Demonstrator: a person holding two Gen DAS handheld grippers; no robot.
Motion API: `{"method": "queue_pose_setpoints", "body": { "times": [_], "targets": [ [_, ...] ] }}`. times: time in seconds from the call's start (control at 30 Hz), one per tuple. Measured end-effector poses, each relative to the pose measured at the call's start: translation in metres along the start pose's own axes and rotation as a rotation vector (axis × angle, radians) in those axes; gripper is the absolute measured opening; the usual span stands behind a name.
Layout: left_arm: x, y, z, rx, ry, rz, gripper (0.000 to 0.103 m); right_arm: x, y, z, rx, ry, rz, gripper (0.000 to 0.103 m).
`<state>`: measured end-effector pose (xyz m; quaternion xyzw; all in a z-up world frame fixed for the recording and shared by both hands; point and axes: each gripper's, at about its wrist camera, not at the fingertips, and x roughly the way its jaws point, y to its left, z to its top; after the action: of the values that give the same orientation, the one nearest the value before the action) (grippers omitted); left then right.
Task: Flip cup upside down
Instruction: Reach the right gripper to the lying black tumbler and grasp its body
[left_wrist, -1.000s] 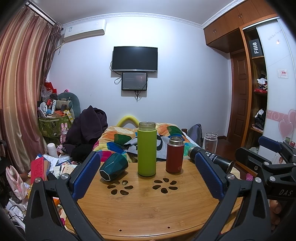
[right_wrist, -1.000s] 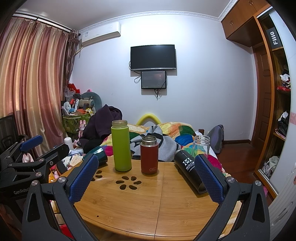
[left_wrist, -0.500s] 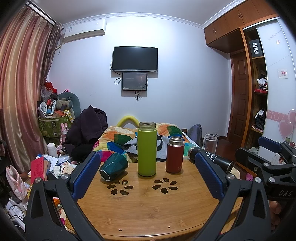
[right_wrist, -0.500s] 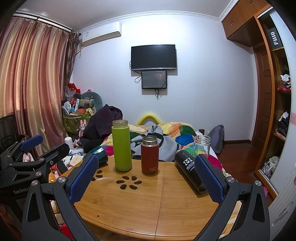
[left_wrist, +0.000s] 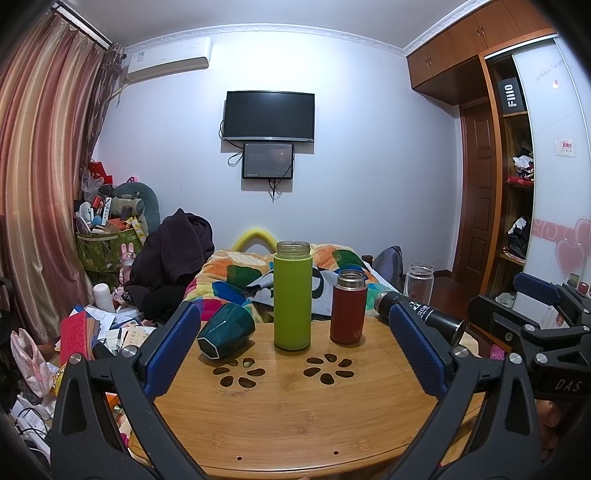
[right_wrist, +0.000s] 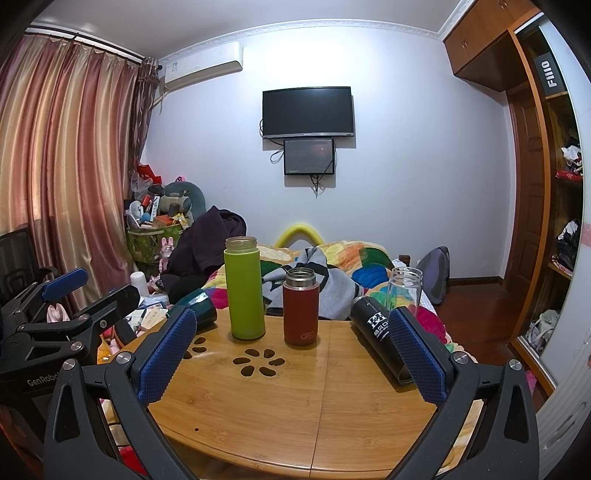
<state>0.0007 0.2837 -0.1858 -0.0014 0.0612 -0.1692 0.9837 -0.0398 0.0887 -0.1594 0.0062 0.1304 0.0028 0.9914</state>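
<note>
"FiiO" on black box (left_wrist: 511, 94); "GenRobo…" on left hand-held gripper (right_wrist: 44, 321); "DAS" on right hand-held gripper (left_wrist: 554, 332).

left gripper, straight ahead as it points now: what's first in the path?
Likely the green bottle, upright and about centred ahead of the open left gripper. Bare table lies before it. The teal cup lies on its side just inside the left finger; depth is unclear.

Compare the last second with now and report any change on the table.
Nothing visibly changed. Both the left gripper and the right gripper hang open short of the table, holding nothing. The dark green cup and black bottle lie on their sides; the green bottle and red bottle stand upright.
</note>
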Motion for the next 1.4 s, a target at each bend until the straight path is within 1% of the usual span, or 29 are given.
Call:
{"method": "queue_pose_setpoints", "body": {
  "times": [0.17, 0.37, 0.43, 0.5, 0.63, 0.67, 0.73, 0.8, 0.87, 0.9, 0.93, 0.97, 1.03, 1.07, 1.1, 1.23, 1.4],
  "targets": [
    [0.007, 0.002, -0.005, -0.005, 0.019, -0.004, 0.103, 0.010, -0.006, -0.001, 0.006, 0.018, 0.001, 0.103],
    [0.021, 0.006, -0.007, -0.017, 0.060, 0.002, 0.103, 0.041, -0.034, 0.002, -0.036, 0.074, -0.017, 0.103],
    [0.027, 0.007, -0.009, -0.025, 0.082, -0.001, 0.103, 0.064, -0.052, 0.001, -0.061, 0.123, -0.056, 0.103],
    [0.032, 0.008, -0.013, -0.032, 0.101, -0.003, 0.103, 0.093, -0.075, -0.003, -0.078, 0.203, -0.109, 0.103],
    [0.040, 0.009, -0.016, -0.038, 0.128, -0.005, 0.103, 0.146, -0.123, -0.023, -0.065, 0.368, -0.166, 0.103],
    [0.041, 0.010, -0.017, -0.038, 0.133, -0.006, 0.103, 0.156, -0.132, -0.028, -0.056, 0.401, -0.169, 0.103],
    [0.045, 0.010, -0.018, -0.035, 0.145, -0.005, 0.103, 0.174, -0.152, -0.041, -0.008, 0.469, -0.146, 0.103],
    [0.048, 0.010, -0.020, -0.032, 0.157, -0.003, 0.103, 0.189, -0.169, -0.053, 0.046, 0.523, -0.107, 0.102],
    [0.052, 0.009, -0.023, -0.029, 0.172, -0.003, 0.103, 0.197, -0.173, -0.059, 0.068, 0.546, -0.081, 0.098],
    [0.054, 0.009, -0.024, -0.028, 0.180, -0.004, 0.103, 0.200, -0.174, -0.061, 0.073, 0.563, -0.061, 0.090],
    [0.056, 0.008, -0.025, -0.028, 0.189, -0.005, 0.103, 0.199, -0.173, -0.063, 0.075, 0.567, -0.039, 0.084],
    [0.058, 0.008, -0.026, -0.027, 0.195, -0.007, 0.103, 0.199, -0.171, -0.063, 0.073, 0.568, -0.025, 0.083],
    [0.060, 0.007, -0.028, -0.025, 0.207, -0.012, 0.103, 0.200, -0.166, -0.064, 0.058, 0.574, -0.007, 0.074],
    [0.059, 0.005, -0.029, -0.023, 0.209, -0.013, 0.103, 0.202, -0.164, -0.065, 0.052, 0.581, -0.008, 0.071],
    [0.060, 0.005, -0.029, -0.021, 0.210, -0.015, 0.103, 0.203, -0.160, -0.066, 0.040, 0.591, -0.010, 0.065],
    [0.060, 0.001, -0.032, -0.010, 0.217, -0.022, 0.103, 0.197, -0.149, -0.066, 0.021, 0.597, 0.008, 0.062],
    [0.058, -0.002, -0.033, -0.001, 0.221, -0.028, 0.103, 0.177, -0.131, -0.068, -0.013, 0.581, -0.017, 0.061]
  ]
}}
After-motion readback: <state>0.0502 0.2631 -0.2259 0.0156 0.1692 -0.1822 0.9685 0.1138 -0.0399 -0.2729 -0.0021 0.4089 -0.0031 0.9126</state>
